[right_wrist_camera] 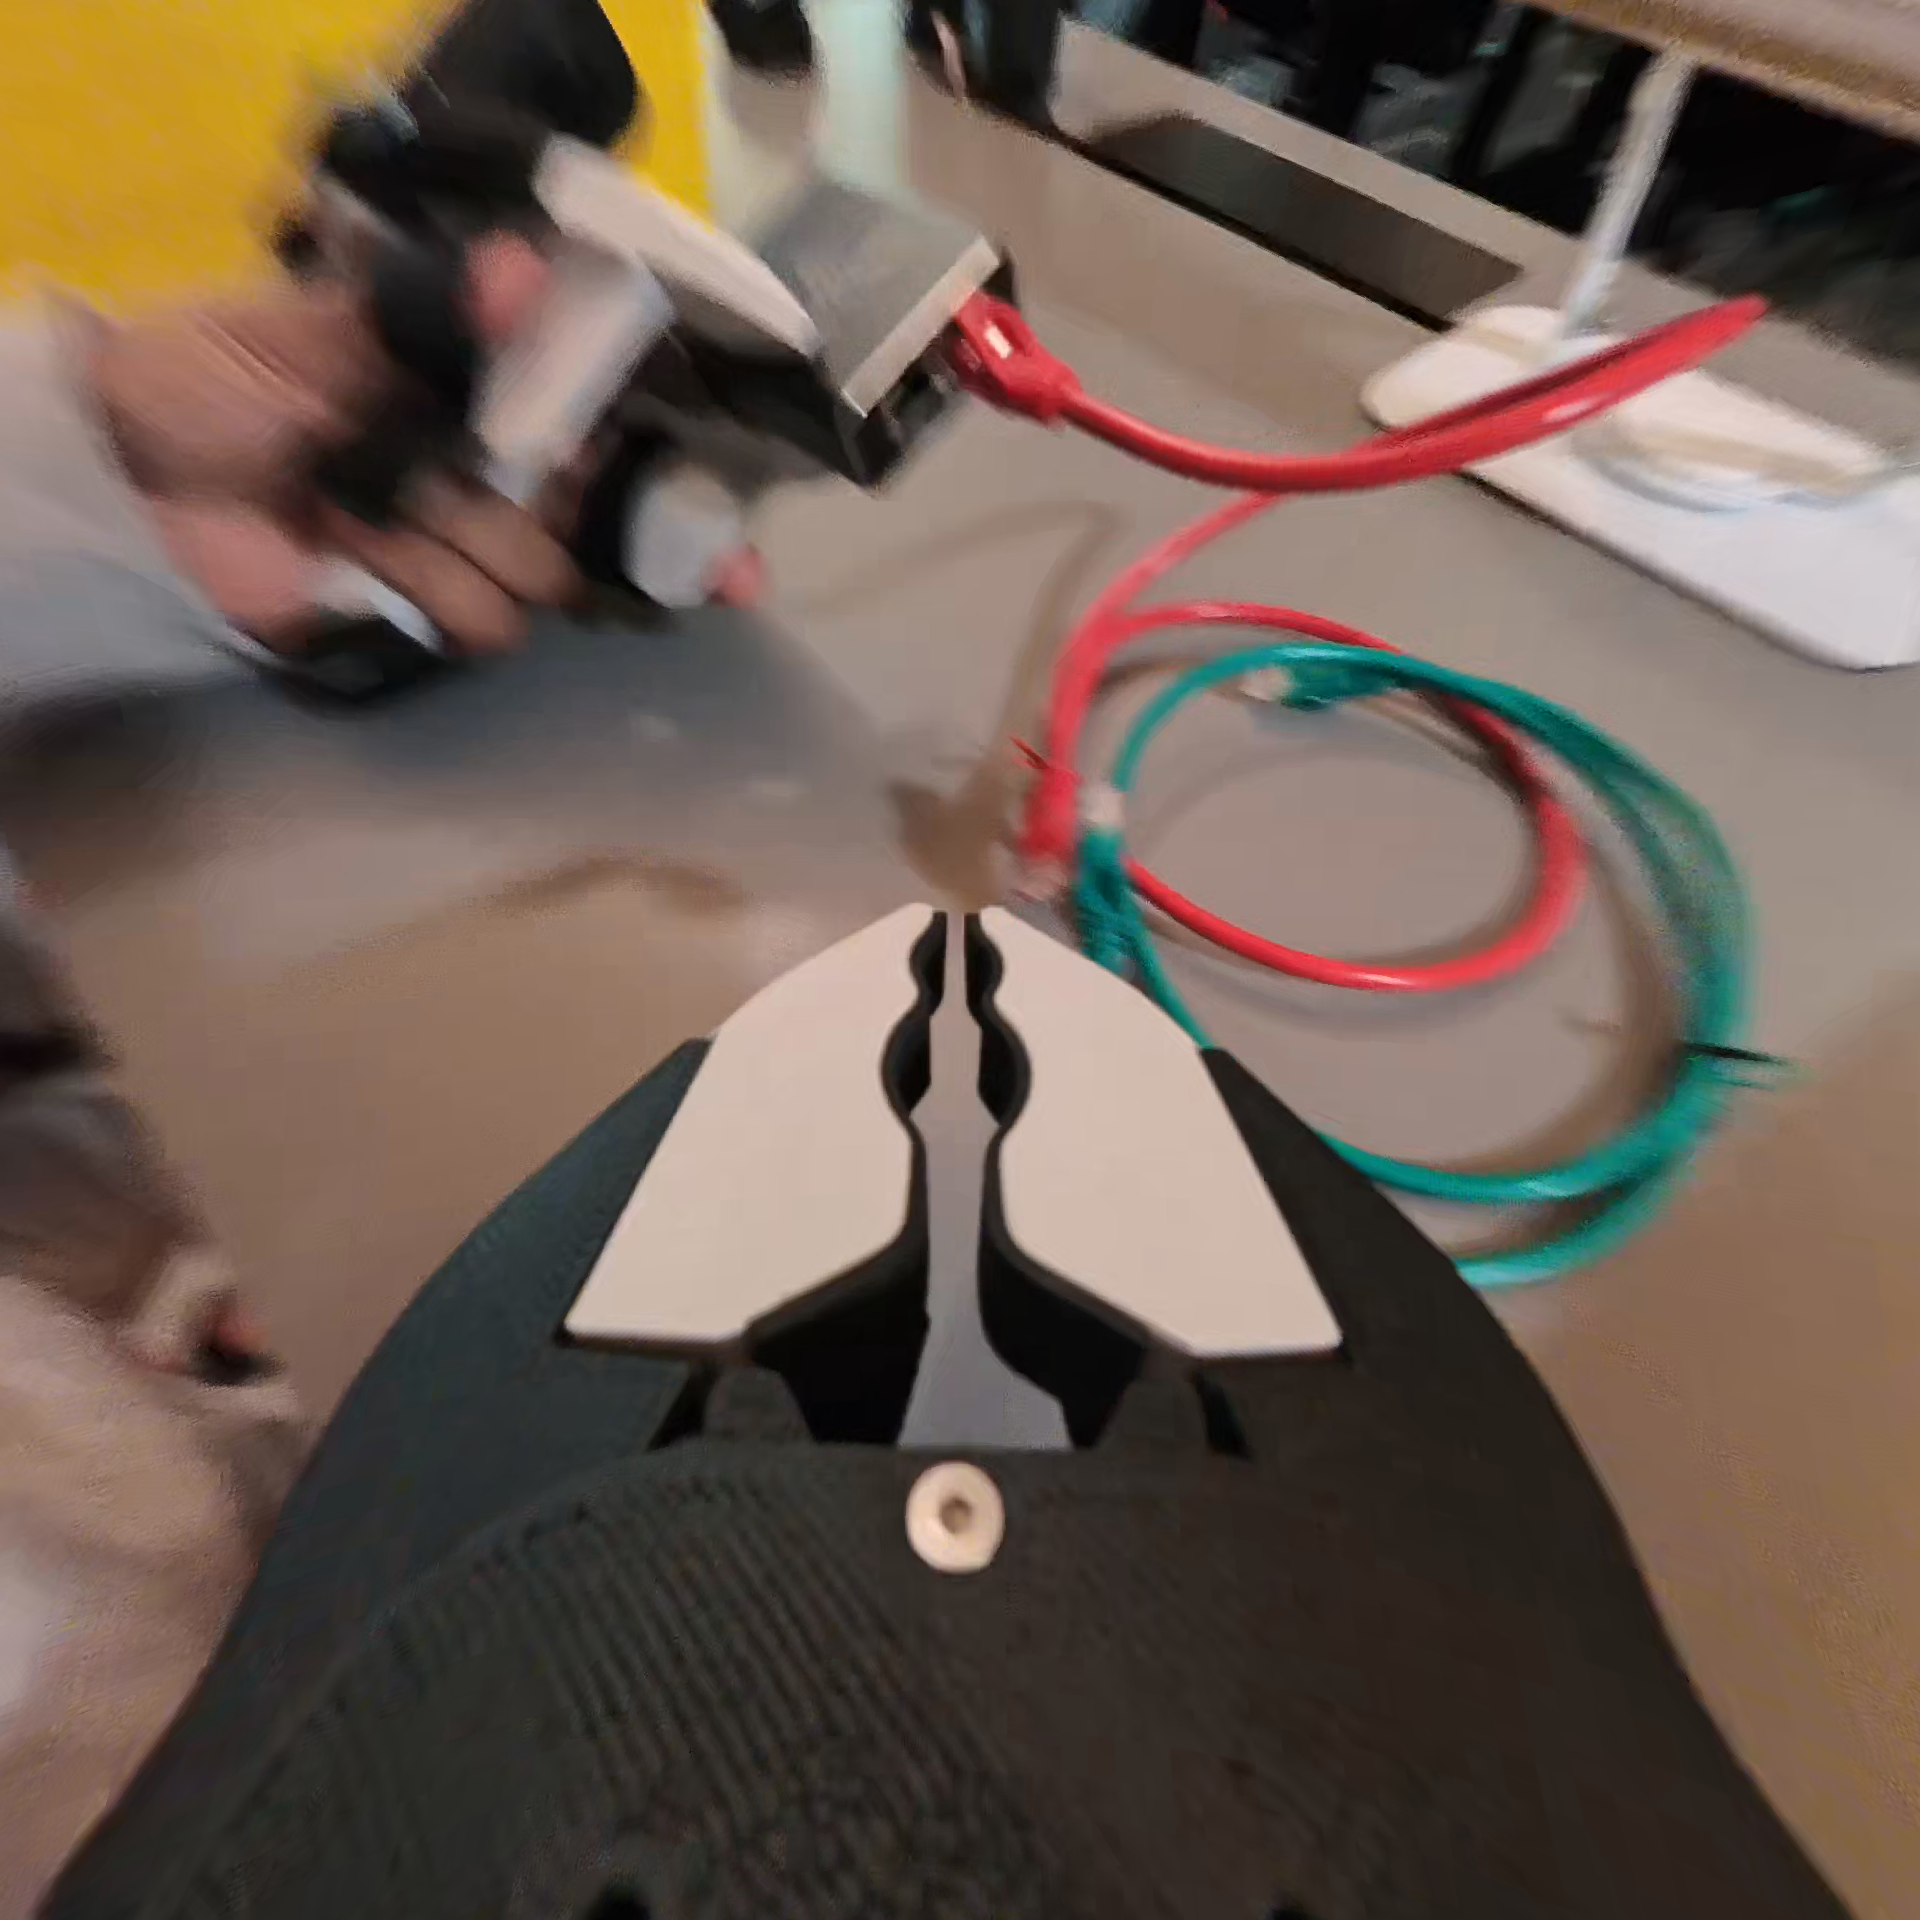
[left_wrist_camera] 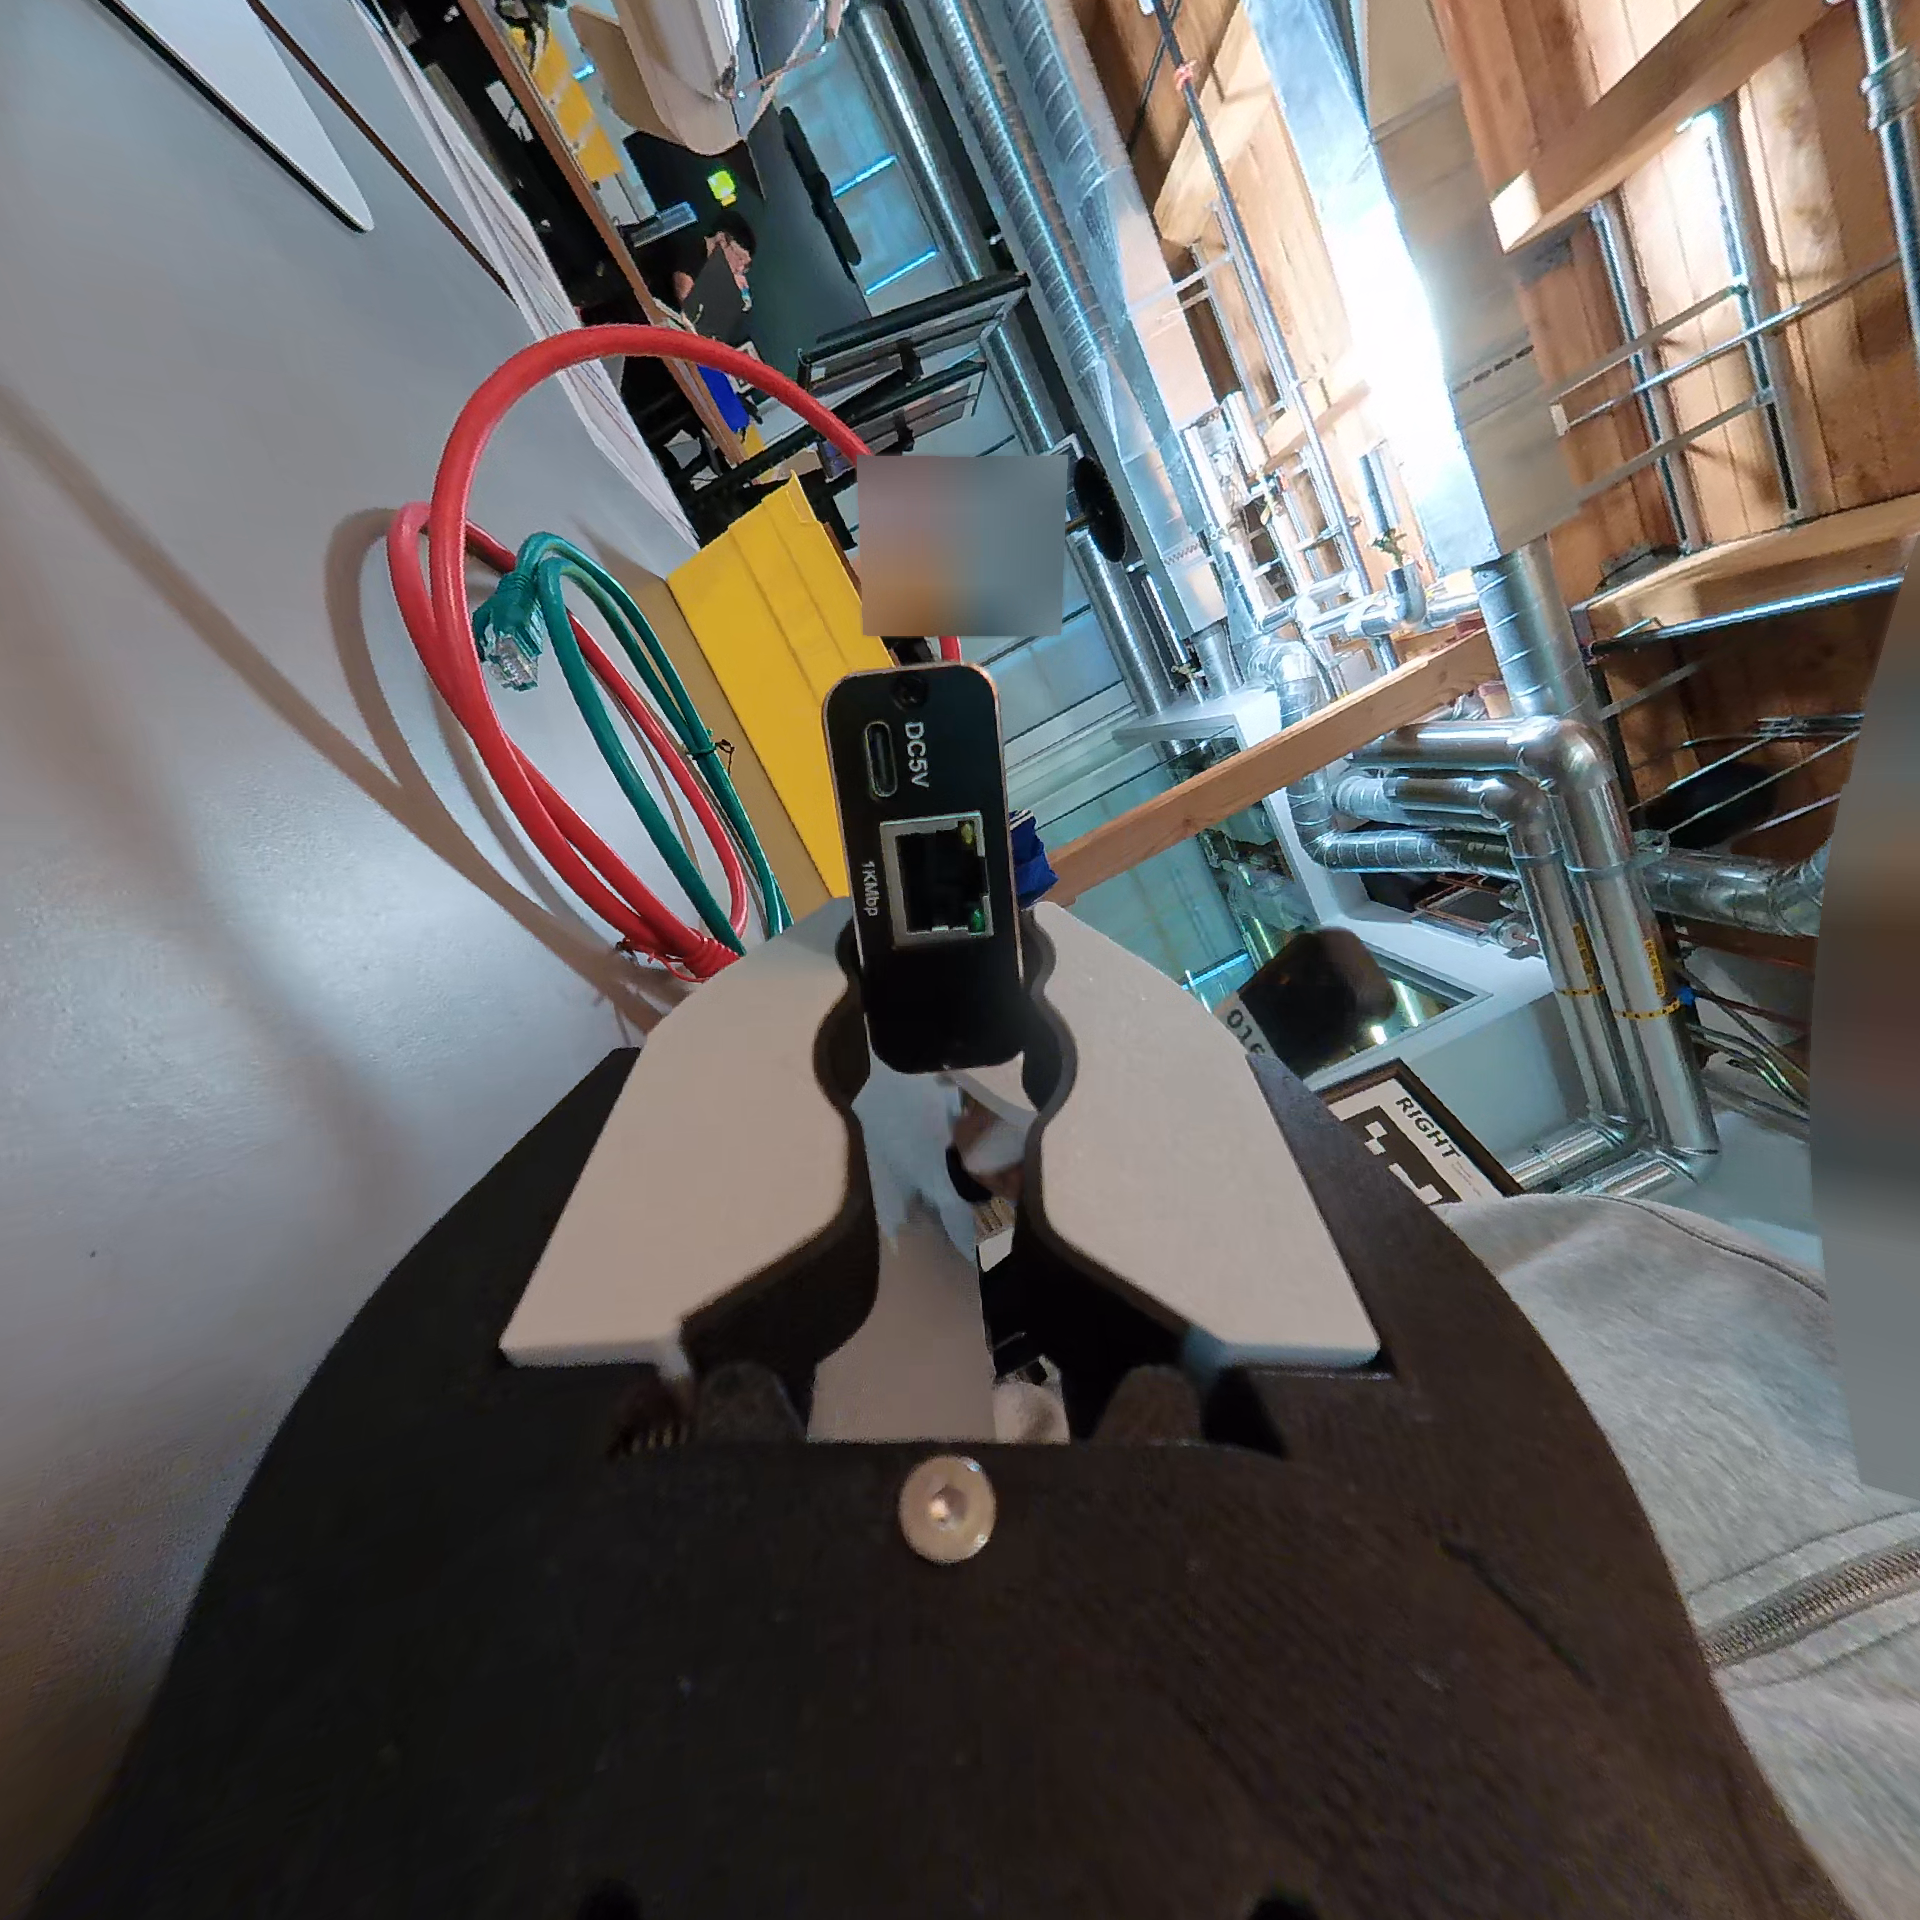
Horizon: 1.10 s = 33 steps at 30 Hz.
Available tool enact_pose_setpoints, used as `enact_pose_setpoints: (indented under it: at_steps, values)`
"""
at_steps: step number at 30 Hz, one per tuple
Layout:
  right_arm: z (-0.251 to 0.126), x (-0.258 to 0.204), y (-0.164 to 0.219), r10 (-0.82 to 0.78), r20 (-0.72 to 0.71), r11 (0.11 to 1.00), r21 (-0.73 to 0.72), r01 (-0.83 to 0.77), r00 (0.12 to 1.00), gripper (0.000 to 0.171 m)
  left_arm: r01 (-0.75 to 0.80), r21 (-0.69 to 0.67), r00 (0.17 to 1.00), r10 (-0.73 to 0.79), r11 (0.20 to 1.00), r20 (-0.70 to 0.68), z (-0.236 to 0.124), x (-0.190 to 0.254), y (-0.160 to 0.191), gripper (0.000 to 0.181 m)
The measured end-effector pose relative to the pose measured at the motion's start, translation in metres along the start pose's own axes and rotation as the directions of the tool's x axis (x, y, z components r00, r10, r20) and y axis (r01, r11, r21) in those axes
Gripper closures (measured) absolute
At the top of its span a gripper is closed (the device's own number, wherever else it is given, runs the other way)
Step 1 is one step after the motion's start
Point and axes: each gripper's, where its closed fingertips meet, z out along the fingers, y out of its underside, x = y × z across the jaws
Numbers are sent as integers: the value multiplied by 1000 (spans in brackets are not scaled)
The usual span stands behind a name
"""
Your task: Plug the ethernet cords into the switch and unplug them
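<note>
- Left gripper [left_wrist_camera: 940, 982] tipped sideways, table surface [left_wrist_camera: 208, 831] running up its left; fingers pinch the black switch [left_wrist_camera: 916, 868] by its lower end, port face toward camera.
- Red cord [left_wrist_camera: 582, 582] and green cord [left_wrist_camera: 634, 717] coiled on the table beyond, left of the tips.
- Right gripper [right_wrist_camera: 957, 920] low over the table [right_wrist_camera: 520, 987], fingers nearly pressed together, holding nothing.
- Loose red plug [right_wrist_camera: 1049, 810] and green plug [right_wrist_camera: 1101, 883] just beyond its tips, slightly right.
- Farther up-left, red cord plugged into the held switch [right_wrist_camera: 904, 343].

My left gripper [left_wrist_camera: 940, 997] clamps the black switch [left_wrist_camera: 916, 862], its empty port facing me; red cord [left_wrist_camera: 582, 665] and green cord [left_wrist_camera: 613, 707] lie coiled on the table [left_wrist_camera: 208, 831].
</note>
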Motion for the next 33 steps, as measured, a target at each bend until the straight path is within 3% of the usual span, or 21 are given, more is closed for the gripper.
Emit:
enact_pose_setpoints:
  at_steps: [3,6,11,16,19,20,26,30,33]
  values:
    - [4,-23,-7,300,199,951,9,-308,933,157,1,-2,1000,-1,1000,-2,0,0,0,157]
    - [12,-12,10,351,136,936,-48,-348,926,148,6,-3,1000,-6,1000,-5,0,1,1,158]
    - [8,27,13,117,-107,991,-47,-122,987,143,7,-6,1000,-7,1000,-3,0,0,1,158]
    - [17,50,41,-151,-220,964,-248,95,964,141,6,-19,1000,-6,1000,1,1,0,3,158]
    - [22,52,41,-305,-239,929,-287,232,922,164,6,-29,1000,-6,1000,0,3,0,5,158]
    - [21,54,41,-334,-249,920,-296,258,909,165,6,-32,1000,-6,999,-1,3,0,6,158]
    - [13,60,43,-404,-241,895,-304,327,883,161,7,-42,1000,-7,999,-2,4,1,8,158]
    - [9,61,45,-384,-232,903,-297,311,894,154,4,-45,1000,-4,999,0,4,1,9,158]
    - [11,60,46,-355,-208,912,-291,288,912,159,4,-47,1000,-4,999,1,5,1,9,159]
